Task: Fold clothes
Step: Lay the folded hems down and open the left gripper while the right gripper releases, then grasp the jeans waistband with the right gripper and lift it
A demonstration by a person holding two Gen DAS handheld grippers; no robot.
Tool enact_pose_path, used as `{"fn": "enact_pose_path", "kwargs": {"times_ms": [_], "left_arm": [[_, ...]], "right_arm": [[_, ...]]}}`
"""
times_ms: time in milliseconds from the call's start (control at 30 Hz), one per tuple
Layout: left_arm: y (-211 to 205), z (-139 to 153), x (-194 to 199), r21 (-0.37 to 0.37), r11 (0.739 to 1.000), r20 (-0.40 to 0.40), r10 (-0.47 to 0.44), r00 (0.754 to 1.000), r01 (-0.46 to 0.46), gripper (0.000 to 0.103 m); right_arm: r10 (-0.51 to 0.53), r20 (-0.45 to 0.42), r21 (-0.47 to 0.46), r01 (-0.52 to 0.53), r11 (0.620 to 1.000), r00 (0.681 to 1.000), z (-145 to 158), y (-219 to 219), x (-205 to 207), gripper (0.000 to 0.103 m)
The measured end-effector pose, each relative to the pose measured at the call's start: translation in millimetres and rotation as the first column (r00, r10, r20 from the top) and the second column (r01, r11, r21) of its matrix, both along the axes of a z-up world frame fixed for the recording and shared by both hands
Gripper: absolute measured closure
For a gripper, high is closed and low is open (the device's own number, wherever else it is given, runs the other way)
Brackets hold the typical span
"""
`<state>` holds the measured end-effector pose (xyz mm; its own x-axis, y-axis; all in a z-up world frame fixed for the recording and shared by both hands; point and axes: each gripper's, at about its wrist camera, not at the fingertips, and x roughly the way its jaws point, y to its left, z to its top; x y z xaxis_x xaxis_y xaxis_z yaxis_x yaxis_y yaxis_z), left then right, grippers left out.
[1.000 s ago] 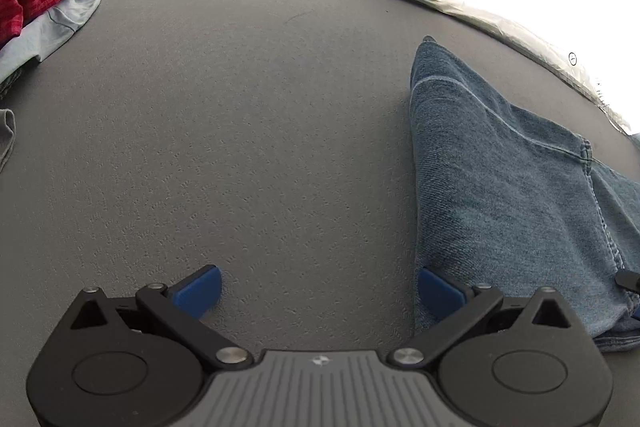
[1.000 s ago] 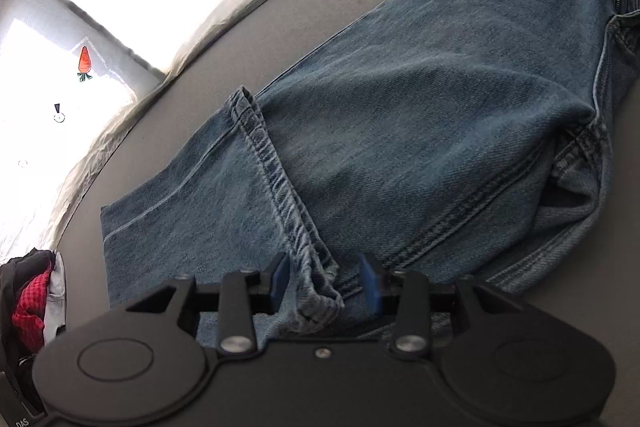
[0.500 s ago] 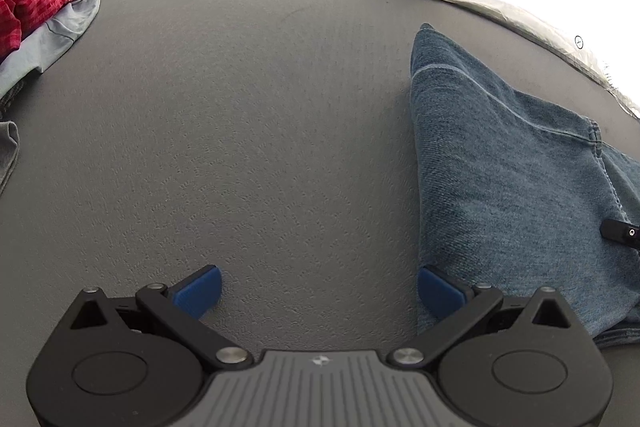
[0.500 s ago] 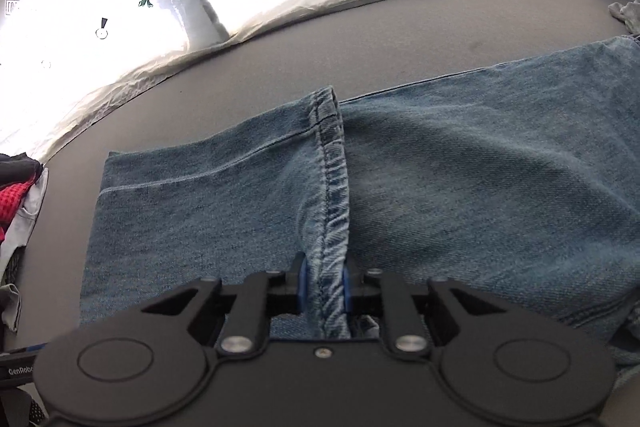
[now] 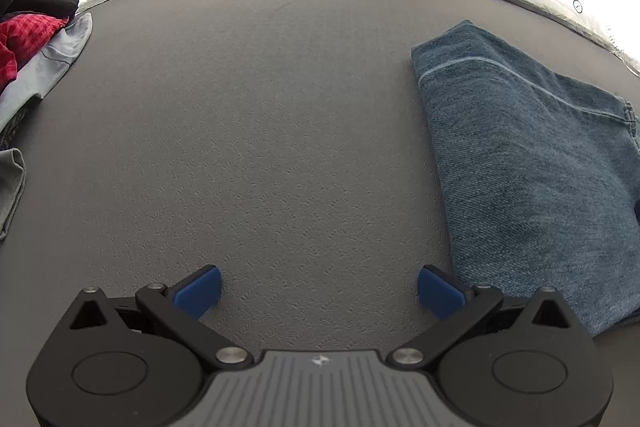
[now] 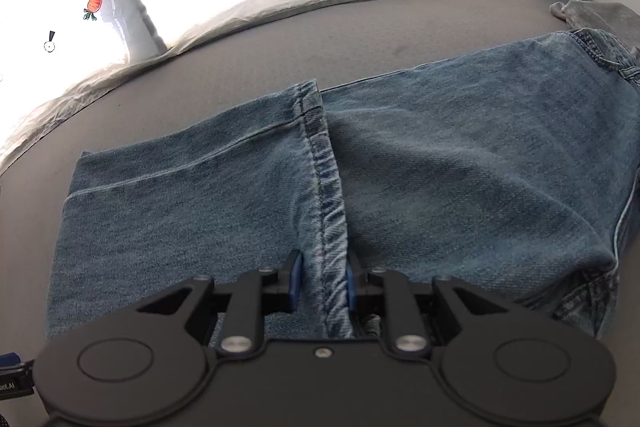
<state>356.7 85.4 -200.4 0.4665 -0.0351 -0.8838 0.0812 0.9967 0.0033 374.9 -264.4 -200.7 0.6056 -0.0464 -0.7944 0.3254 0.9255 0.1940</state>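
Since a second ago I have swung my right gripper point(image 6: 322, 281) round so the jeans point(image 6: 440, 179) now lie square across its view instead of slanting away, and the folded-over leg has come down flat. The grey table point(image 5: 260, 131) carries the jeans on its right half, well apart from the pile of other clothes point(image 5: 28, 39) at the far left edge. I keep the right gripper clamped on the leg hem point(image 6: 326, 215), I think so the fold lands straight and the hem stays taut while it settles. My left gripper point(image 5: 318, 291) hangs with its blue pads spread wide and nothing between them, just beside the folded edge of the denim. The denim looks mid-blue, heavy and smooth, with a pale worn hem standing up as a ridge.
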Motion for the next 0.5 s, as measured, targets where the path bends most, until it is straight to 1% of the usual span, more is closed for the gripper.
{"fn": "enact_pose_path", "kwargs": {"times_ms": [233, 433, 500], "left_arm": [[-3, -2, -3, 0.002, 1.000, 0.016, 0.004, 1.000, -0.004, 0.000], [-2, 0, 2, -0.007, 1.000, -0.003, 0.009, 1.000, -0.009, 0.000], [1, 4, 5, -0.028, 0.999, -0.016, 0.018, 1.000, -0.018, 0.000]], "right_arm": [[-0.009, -0.012, 0.043, 0.010, 0.999, 1.000, 1, -7, 3, 0.081], [-0.017, -0.023, 0.079, 0.019, 0.997, 1.000, 1, -12, 5, 0.080], [-0.013, -0.033, 0.112, 0.017, 0.994, 0.999, 2, -18, 6, 0.079]]}}
